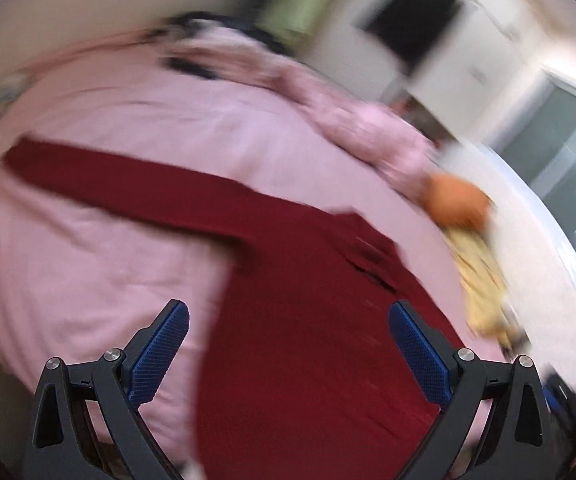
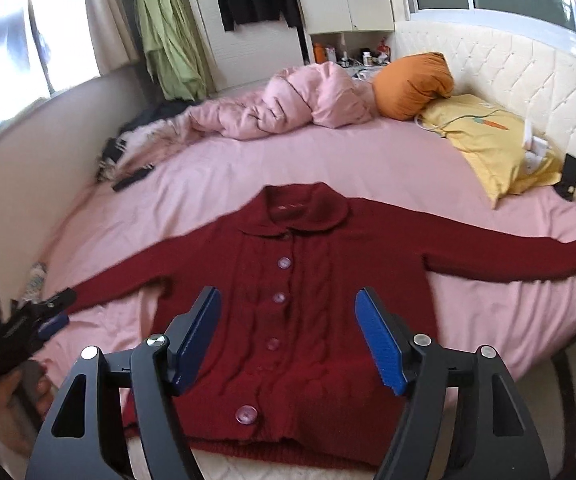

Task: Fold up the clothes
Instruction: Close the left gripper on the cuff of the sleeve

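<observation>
The left wrist view was smeared with motion blur. The left claw point(image 1: 288, 340) stood with its blue-padded fingers point(image 1: 160, 356) wide apart and nothing between them, above a dark red knitted cardigan point(image 1: 308, 320) spread on the pink-sheeted bed point(image 1: 88, 240). One long red sleeve point(image 1: 108, 184) stretched toward the upper left. Beyond the cardigan lay a crumpled pink quilt point(image 1: 368, 128), a round orange cushion point(image 1: 456, 200) and a yellow pillow point(image 1: 480, 280) just beside it.

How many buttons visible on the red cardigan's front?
4 on the red cardigan, all down its centre: top button below the collar, second, third, largest near the hem. One more under the collar may be hidden.
</observation>
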A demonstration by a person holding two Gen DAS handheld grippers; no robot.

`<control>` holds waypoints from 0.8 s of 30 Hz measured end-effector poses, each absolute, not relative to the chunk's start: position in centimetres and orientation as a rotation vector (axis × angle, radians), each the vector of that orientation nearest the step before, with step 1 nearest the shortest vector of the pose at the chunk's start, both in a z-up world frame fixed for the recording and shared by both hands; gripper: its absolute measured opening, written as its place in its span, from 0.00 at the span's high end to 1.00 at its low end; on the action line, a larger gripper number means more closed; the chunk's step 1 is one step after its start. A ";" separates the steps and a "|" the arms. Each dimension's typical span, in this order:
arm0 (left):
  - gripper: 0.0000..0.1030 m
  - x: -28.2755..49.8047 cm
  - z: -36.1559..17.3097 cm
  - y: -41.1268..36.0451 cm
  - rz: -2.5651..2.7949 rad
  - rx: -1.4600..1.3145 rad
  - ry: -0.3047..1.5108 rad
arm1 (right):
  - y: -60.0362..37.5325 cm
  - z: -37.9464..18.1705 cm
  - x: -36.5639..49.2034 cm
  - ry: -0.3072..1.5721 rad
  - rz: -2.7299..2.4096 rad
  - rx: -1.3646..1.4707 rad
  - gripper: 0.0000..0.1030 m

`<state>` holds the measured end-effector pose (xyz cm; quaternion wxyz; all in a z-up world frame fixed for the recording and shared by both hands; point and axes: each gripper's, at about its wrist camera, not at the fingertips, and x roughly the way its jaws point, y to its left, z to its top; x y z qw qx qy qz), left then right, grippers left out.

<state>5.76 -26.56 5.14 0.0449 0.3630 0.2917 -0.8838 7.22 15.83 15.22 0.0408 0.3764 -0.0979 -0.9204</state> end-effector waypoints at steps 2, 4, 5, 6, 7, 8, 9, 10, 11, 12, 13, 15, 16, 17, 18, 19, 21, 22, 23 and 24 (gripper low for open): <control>0.03 5.2 3.4 -30.5 -2.574 1.044 0.872 | 16.2 14.5 6.6 -0.348 -2.788 1.184 0.32; 0.03 4.7 2.0 -33.8 -2.511 0.990 0.887 | 16.6 13.8 5.8 -0.392 -2.758 1.219 0.32; 0.03 4.2 1.0 -36.4 -2.474 0.959 0.938 | 16.6 13.3 5.4 -0.405 -2.748 1.249 0.32; 0.03 3.9 0.2 -38.4 -2.442 0.938 0.989 | 16.7 12.7 5.0 -0.418 -2.738 1.278 0.32; 0.03 3.6 -0.5 -40.3 -2.410 0.916 1.042 | 16.7 12.2 4.5 -0.431 -2.727 1.307 0.32; 0.03 3.3 -1.4 -43.1 -2.361 0.887 1.109 | 16.7 11.7 4.1 -0.441 -2.719 1.332 0.32; 0.05 2.9 -2.1 -45.0 -2.326 0.869 1.137 | 16.8 11.3 3.7 -0.447 -2.714 1.348 0.32; 0.07 2.5 -2.6 -46.8 -2.294 0.855 1.147 | 16.7 11.0 3.4 -0.453 -2.711 1.361 0.32; 0.10 1.9 -3.2 -48.8 -2.260 0.844 1.151 | 16.7 10.8 3.1 -0.457 -2.712 1.368 0.32; 0.13 1.6 -3.7 -50.4 -2.232 0.837 1.155 | 16.7 10.5 2.8 -0.461 -2.712 1.374 0.32; 0.13 1.3 -4.1 -51.8 -2.200 0.832 1.157 | 16.7 10.3 2.5 -0.464 -2.713 1.380 0.32; 0.15 1.0 -5.2 -54.5 -2.150 0.814 1.182 | 16.6 9.8 1.8 -0.469 -2.715 1.391 0.32; 0.16 0.9 -5.8 -55.8 -2.129 0.802 1.200 | 16.5 9.6 1.5 -0.473 -2.714 1.396 0.32; 0.18 0.8 -6.4 -57.2 -2.107 0.790 1.217 | 16.5 9.4 1.2 -0.479 -2.714 1.401 0.32; 0.19 0.7 -7.1 -58.5 -2.084 0.778 1.240 | 16.5 9.1 0.8 -0.487 -2.714 1.407 0.32; 0.20 0.7 -7.9 -59.4 -2.059 0.767 1.276 | 16.4 8.9 0.5 -0.493 -2.713 1.412 0.32; 0.20 0.5 -9.5 -61.2 -2.006 0.752 1.344 | 16.4 8.4 -0.1 -0.508 -2.709 1.428 0.32; 0.20 0.2 -10.4 -61.8 -1.983 0.761 1.372 | 16.4 8.1 -0.5 -0.517 -2.706 1.436 0.32; 0.20 0.1 -11.1 -62.1 -1.972 0.757 1.390 | 16.4 7.9 -0.9 -0.526 -2.703 1.445 0.32; 0.20 -0.1 -11.8 -62.5 -1.961 0.754 1.407 | 16.4 7.7 -1.2 -0.529 -2.701 1.453 0.32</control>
